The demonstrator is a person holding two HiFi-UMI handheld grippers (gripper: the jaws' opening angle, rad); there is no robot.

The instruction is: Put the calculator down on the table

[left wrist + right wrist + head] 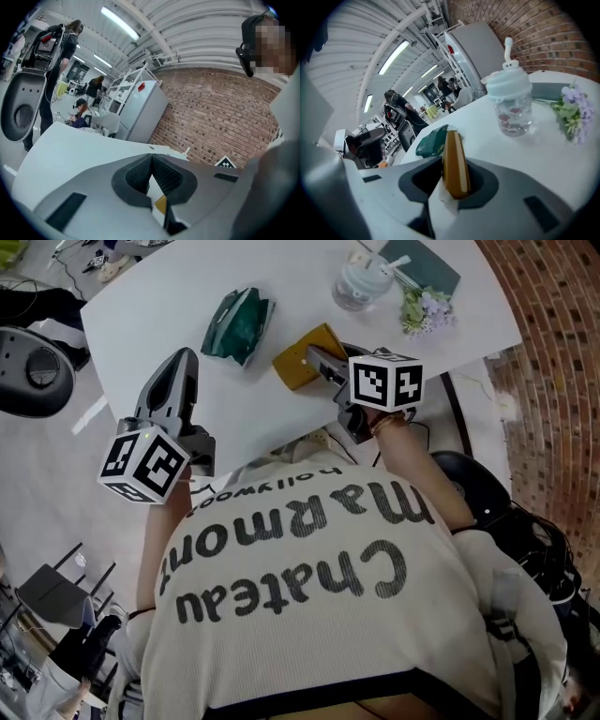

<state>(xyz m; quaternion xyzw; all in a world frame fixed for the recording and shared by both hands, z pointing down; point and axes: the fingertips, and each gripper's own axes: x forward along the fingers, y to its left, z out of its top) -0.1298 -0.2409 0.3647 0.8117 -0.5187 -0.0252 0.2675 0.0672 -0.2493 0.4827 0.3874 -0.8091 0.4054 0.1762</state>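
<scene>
The right claw [453,182] pinches the mustard calculator [455,159] by one end, its long axis running straight out from the jaws and slanting down toward the bench [169,306] close to its near edge, while the left claw [152,177], pressed together and empty, hangs by the left edge.

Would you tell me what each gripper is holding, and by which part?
The right gripper holds the yellow calculator by its near end, edge-on; the left gripper holds nothing.
</scene>
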